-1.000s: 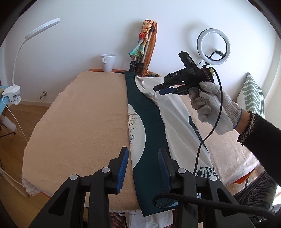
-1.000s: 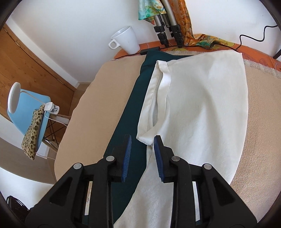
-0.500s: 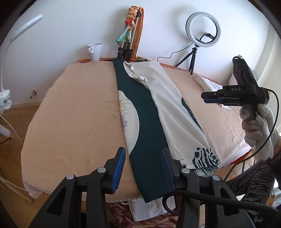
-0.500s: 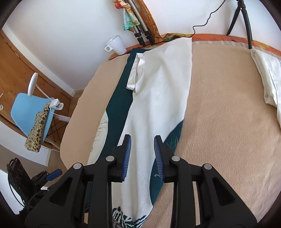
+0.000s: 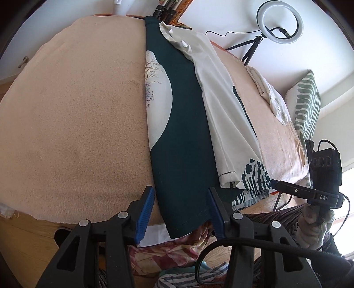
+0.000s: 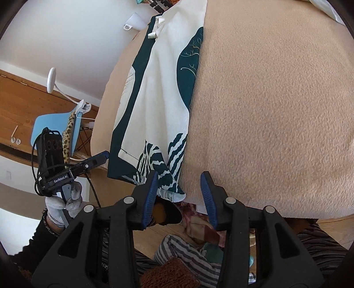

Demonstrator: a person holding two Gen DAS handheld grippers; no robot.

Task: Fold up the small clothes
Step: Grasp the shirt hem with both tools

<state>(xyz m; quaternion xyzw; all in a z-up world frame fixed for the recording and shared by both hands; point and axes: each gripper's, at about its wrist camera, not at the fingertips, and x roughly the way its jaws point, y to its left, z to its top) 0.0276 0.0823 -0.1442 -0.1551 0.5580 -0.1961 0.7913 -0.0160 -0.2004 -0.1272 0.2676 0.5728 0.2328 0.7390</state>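
Observation:
A dark green and white printed garment [image 5: 183,124] lies in a long strip down the middle of the beige padded table [image 5: 73,115], its white inner side folded over the right half. Its near hem hangs over the table's front edge. My left gripper [image 5: 180,210] is open and empty, its blue pads either side of the green hem. My right gripper [image 6: 179,192] is open and empty at the striped hem corner [image 6: 170,170] of the garment [image 6: 159,93]. The right gripper also shows in the left wrist view [image 5: 274,183], and the left gripper shows in the right wrist view [image 6: 106,155].
A folded white cloth [image 5: 272,95] lies at the table's right side. A ring light on a tripod [image 5: 277,22], a striped cushion [image 5: 307,104] and a white mug [image 6: 135,21] stand around the table. A blue chair [image 6: 55,126] with a lamp stands on the left. Clothes [image 6: 192,250] lie below the front edge.
Both grippers have pulled back from over the garment to the table's front edge and dropped low. The right gripper's jaws have opened wider. The garment lies as before.

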